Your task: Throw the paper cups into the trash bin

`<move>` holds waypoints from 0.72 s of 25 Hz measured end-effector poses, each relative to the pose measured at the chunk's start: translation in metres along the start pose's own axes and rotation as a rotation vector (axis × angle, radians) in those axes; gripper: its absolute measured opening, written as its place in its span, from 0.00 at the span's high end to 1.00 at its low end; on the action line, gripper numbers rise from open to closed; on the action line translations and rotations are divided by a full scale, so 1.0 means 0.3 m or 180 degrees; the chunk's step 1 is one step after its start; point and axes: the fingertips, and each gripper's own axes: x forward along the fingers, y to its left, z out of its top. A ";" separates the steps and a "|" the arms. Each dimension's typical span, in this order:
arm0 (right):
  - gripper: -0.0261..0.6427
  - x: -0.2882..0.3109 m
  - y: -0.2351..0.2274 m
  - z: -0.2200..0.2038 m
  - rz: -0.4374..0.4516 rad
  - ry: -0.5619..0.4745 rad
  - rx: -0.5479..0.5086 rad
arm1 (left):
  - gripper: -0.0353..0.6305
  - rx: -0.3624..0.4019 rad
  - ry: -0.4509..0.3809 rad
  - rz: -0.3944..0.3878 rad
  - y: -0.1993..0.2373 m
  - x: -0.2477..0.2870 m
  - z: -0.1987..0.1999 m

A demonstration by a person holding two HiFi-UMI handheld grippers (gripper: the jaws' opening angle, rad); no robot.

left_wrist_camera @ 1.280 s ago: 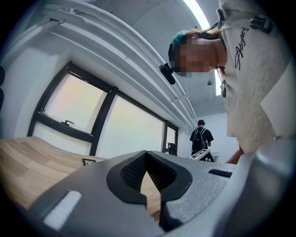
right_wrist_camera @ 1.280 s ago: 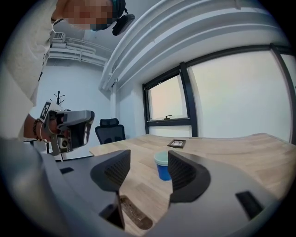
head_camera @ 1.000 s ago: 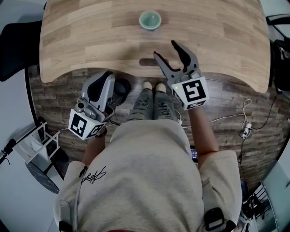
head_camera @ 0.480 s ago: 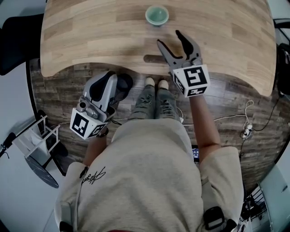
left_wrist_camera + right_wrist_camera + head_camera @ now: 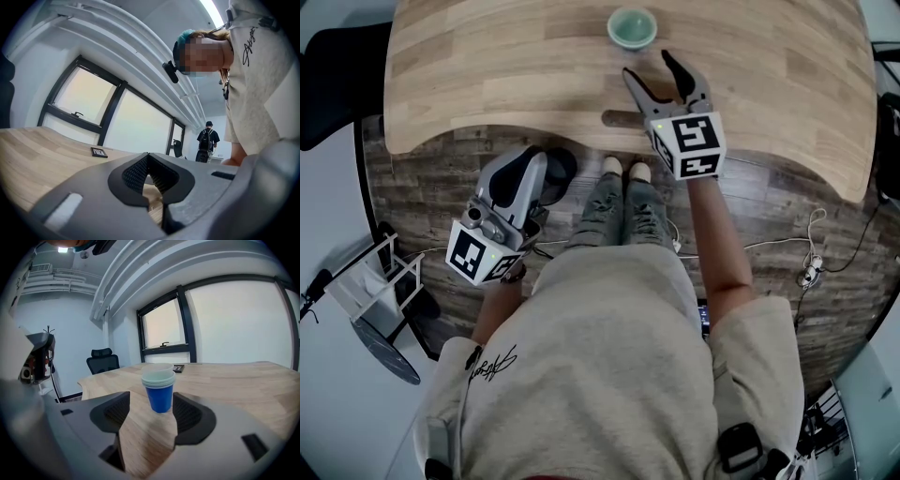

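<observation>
A stack of nested paper cups [image 5: 632,26], blue outside with pale rims, stands upright on the far middle of the wooden table [image 5: 469,66]. My right gripper [image 5: 647,67] hovers over the table just short of the cups. Its jaws are opening and nothing is between them. In the right gripper view the cups [image 5: 159,387] stand a little beyond the gripper [image 5: 149,411], in line with the gap. My left gripper [image 5: 523,171] hangs below the table's near edge, over the floor, shut and empty. In its own view the left gripper [image 5: 149,165] has its pads meeting.
A dark round object [image 5: 559,171] sits on the floor next to the left gripper. A small dark flat item [image 5: 178,367] lies on the table behind the cups. A black office chair [image 5: 102,363] stands at the table's end. A white rack [image 5: 375,291] and cables [image 5: 806,267] are on the floor.
My right gripper has moved forward over the table's edge, closer to the cups. The left gripper has hardly moved.
</observation>
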 end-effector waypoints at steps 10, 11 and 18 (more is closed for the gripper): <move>0.56 0.070 -0.036 -0.021 -0.0092 0.0079 -0.0059 | 0.94 0.0022 0.0032 0.0002 -0.009 -0.013 -0.012; 0.56 0.078 -0.039 -0.027 -0.0095 0.0097 -0.0053 | 0.94 0.0018 0.0029 0.0007 -0.008 -0.013 -0.012; 0.54 0.114 -0.057 -0.037 -0.0153 0.0193 -0.0037 | 0.94 0.0037 0.0054 0.0064 0.001 -0.032 -0.009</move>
